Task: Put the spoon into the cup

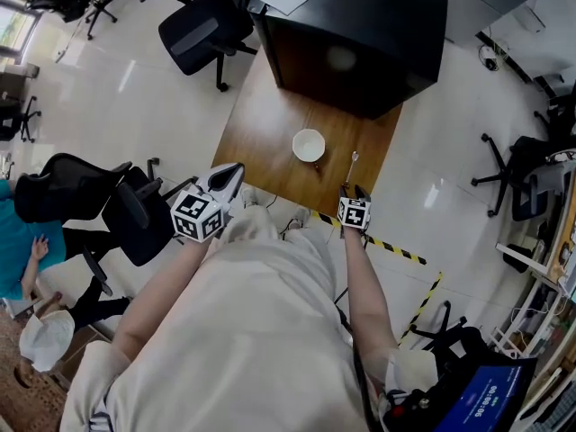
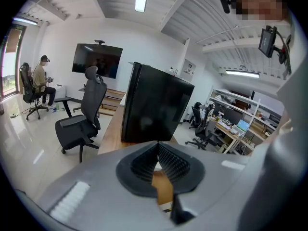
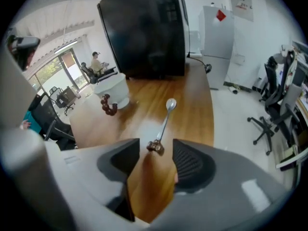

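Observation:
A metal spoon (image 1: 351, 164) with a brown knob on its handle lies on the wooden table (image 1: 261, 124), just right of a white cup (image 1: 309, 145). My right gripper (image 1: 353, 193) hangs at the table's near edge, pointing steeply down at the spoon. In the right gripper view the spoon (image 3: 165, 118) points away and its knob end sits between the open jaws of the right gripper (image 3: 156, 146), with the pads apart from it. The cup (image 3: 114, 90) stands to the left, with a brown beaded handle. My left gripper (image 1: 234, 173) is at the table's near left corner, and in its own view the left gripper (image 2: 157, 150) is shut and holds nothing.
A large black cabinet (image 1: 360, 34) stands on the far end of the table. Office chairs (image 1: 202, 27) are on the floor at the left and right. A person in teal (image 1: 22, 241) sits at the left. Yellow-black tape (image 1: 396, 248) runs on the floor.

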`<state>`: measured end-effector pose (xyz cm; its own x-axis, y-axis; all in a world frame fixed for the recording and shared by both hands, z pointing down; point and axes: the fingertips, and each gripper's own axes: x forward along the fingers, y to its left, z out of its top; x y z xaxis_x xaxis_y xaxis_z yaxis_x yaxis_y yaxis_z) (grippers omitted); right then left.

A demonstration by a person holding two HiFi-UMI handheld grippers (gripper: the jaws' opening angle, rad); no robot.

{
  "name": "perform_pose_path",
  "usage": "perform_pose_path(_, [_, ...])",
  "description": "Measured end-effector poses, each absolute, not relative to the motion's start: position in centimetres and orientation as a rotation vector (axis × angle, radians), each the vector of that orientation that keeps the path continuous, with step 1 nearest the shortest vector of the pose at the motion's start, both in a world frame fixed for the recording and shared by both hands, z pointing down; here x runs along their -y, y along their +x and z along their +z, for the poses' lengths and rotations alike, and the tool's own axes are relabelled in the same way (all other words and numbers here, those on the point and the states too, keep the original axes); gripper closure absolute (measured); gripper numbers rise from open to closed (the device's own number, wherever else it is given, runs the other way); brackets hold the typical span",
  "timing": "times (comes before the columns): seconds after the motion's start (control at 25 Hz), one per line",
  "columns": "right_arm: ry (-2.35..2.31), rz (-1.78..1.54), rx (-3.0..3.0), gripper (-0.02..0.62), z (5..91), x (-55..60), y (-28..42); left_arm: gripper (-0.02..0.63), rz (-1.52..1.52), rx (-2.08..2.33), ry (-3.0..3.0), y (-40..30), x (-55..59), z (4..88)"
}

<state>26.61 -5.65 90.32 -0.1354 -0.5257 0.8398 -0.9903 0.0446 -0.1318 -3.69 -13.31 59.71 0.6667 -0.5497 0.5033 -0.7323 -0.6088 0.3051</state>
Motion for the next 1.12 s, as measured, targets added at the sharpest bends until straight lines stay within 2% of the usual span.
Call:
perform_pose_path(0.16, [1.553, 1.027, 1.631, 0.385, 92.6, 5.6, 26.9, 0.603, 0.522, 0.996, 2.378, -4.9, 13.4, 60.0])
perform_pose_path(0.24, [1.594, 1.009, 1.598, 0.404, 92.4, 5.6, 27.3, 0.604, 0.530, 1.004, 2.368, -5.6, 13.4, 60.1])
perform_pose_path(0.6, [1.598, 0.932, 1.538, 0.405, 92.0, 5.8, 26.8, 0.604, 0.531, 1.043, 2.336, -8.1, 13.9, 60.3])
perform_pose_path(0.76, [1.615, 0.913, 1.508, 0.466, 91.6, 5.8, 26.1, 0.603, 0.526, 1.046, 2.339, -8.5, 14.1, 60.1])
perform_pose_path(1.12, [1.752, 1.119, 1.519, 0.471, 91.2, 5.8, 26.3, 0.603, 0.507, 1.044, 2.369, -8.4, 15.1, 59.8])
